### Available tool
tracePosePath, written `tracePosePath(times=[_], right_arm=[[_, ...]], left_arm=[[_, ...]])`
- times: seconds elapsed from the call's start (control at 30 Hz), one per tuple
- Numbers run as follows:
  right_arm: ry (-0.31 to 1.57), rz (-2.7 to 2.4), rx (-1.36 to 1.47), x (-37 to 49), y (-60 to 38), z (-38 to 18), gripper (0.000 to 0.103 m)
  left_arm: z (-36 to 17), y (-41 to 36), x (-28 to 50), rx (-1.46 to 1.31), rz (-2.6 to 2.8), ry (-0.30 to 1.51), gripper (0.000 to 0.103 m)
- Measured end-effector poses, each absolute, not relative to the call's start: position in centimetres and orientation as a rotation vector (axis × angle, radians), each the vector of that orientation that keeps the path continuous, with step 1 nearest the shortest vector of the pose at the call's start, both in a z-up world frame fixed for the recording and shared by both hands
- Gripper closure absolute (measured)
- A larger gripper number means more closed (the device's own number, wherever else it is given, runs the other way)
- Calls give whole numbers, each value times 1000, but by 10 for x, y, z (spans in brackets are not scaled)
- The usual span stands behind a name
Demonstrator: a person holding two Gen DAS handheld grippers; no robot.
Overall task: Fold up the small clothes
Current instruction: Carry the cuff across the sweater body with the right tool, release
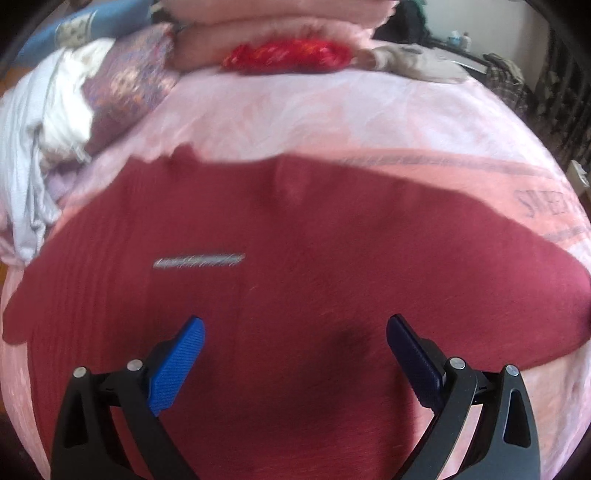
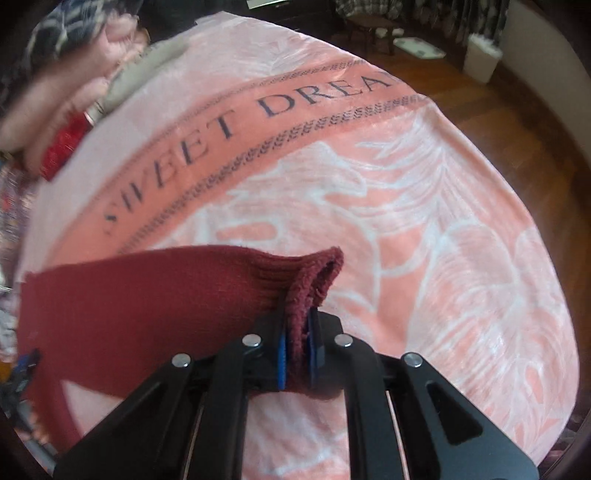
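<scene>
A dark red knit garment (image 1: 295, 266) lies spread on the pink blanket (image 1: 295, 110), with a small silver label (image 1: 199, 260) on it. My left gripper (image 1: 295, 328) is open and empty, just above the garment's near part. In the right wrist view my right gripper (image 2: 297, 343) is shut on the ribbed cuff end of the same red garment (image 2: 147, 302), holding it a little above the blanket (image 2: 406, 221). The rest of the garment stretches away to the left.
Folded pink blankets (image 1: 280, 33) and a bright red item (image 1: 288, 55) lie at the far end of the bed. A heap of white and purple clothes (image 1: 74, 110) lies at the left. The bed edge and wooden floor (image 2: 517, 122) are at the right.
</scene>
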State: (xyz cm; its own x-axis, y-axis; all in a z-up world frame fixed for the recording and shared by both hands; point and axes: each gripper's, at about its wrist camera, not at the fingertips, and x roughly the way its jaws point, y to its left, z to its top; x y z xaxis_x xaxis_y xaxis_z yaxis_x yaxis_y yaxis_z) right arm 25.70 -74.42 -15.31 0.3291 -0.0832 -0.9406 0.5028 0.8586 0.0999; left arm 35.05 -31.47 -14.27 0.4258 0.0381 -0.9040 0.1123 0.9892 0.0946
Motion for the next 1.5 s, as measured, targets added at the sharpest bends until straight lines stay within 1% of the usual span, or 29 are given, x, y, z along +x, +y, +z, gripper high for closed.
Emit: tracePosePath(times=[0.13, 0.23, 0.33, 0.4, 0.5, 0.73, 0.77, 0.8, 0.83, 0.87, 0.9, 0.93, 1.07, 1.17, 1.3, 1.43, 1.47, 1.5], right_arm=[[1097, -376, 334, 262, -708, -124, 96], [1038, -226, 193, 279, -647, -90, 96], [1021, -26, 73, 293, -575, -74, 95], [1027, 117, -8, 304, -519, -71, 95], [1033, 249, -49, 318, -445, -71, 95], [1080, 498, 15, 340, -329, -84, 95], [1099, 513, 18, 339, -321, -89, 93], [1135, 518, 20, 339, -312, -98, 86], [1162, 513, 29, 341, -309, -102, 82], [1190, 511, 53, 341, -308, -107, 65], [1200, 518, 76, 340, -310, -107, 54], [1190, 522, 106, 337, -315, -105, 48], [1118, 520, 243, 328, -357, -81, 49], [1092, 440, 253, 320, -387, -75, 49], [1112, 359, 258, 305, -421, -84, 51], [1104, 335, 253, 288, -437, -92, 52], [1100, 330, 250, 282, -442, -93, 52], [1099, 326, 246, 279, -444, -96, 52]], left_arm=[[-131, -279, 348, 118, -51, 1113, 4], [-120, -253, 351, 119, -51, 1098, 4], [-112, -225, 352, 104, -63, 1104, 4], [-110, -207, 354, 91, -69, 1119, 4], [-109, -181, 350, 89, -46, 1127, 4], [-113, -132, 341, 41, -29, 1154, 4], [-115, -126, 340, 43, -23, 1160, 4], [-117, -123, 338, 44, -21, 1166, 4], [-119, -120, 337, 44, -20, 1171, 4], [-121, -118, 335, 42, -22, 1178, 4], [-122, -117, 334, 37, -27, 1181, 4], [-122, -116, 334, 31, -36, 1183, 4], [-125, -131, 330, 7, -94, 1192, 4], [-129, -151, 327, -36, -147, 1229, 4], [-141, -186, 326, -50, -185, 1270, 4], [-153, -220, 328, -56, -206, 1315, 4], [-156, -229, 328, -56, -213, 1327, 6], [-159, -235, 328, -57, -219, 1337, 18]])
